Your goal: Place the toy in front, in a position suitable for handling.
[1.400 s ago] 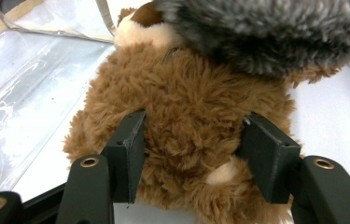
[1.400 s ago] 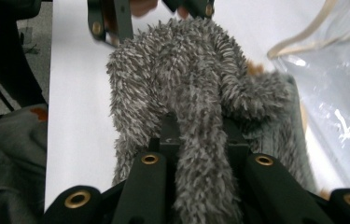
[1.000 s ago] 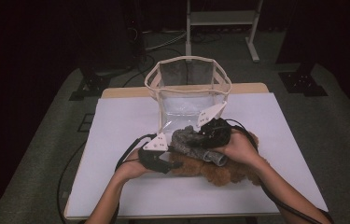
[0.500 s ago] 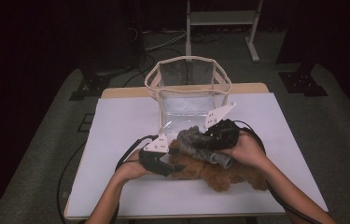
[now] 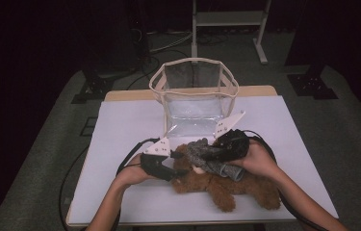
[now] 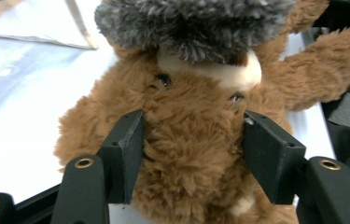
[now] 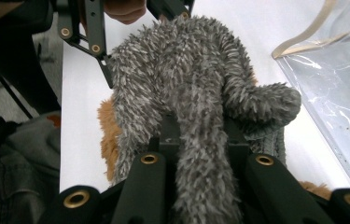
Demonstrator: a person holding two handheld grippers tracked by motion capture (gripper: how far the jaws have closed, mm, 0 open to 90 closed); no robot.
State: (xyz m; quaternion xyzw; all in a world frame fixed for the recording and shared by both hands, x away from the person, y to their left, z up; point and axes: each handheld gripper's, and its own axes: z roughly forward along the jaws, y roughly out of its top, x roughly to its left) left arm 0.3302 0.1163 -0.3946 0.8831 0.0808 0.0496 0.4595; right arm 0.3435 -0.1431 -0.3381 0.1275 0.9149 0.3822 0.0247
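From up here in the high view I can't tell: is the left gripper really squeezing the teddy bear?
Observer: Yes. In the left gripper view, the left gripper has its two black pads pressed into the fur on both sides of the head of the teddy bear.
Operator: And the other one, what's it got?
Observer: The right gripper is shut on a strip of the grey fuzzy cloth, which runs up between its jaws.
Operator: Is the cloth on the bear's head?
Observer: It lies across the top of the head, just above the eyes, and the eyes are uncovered.
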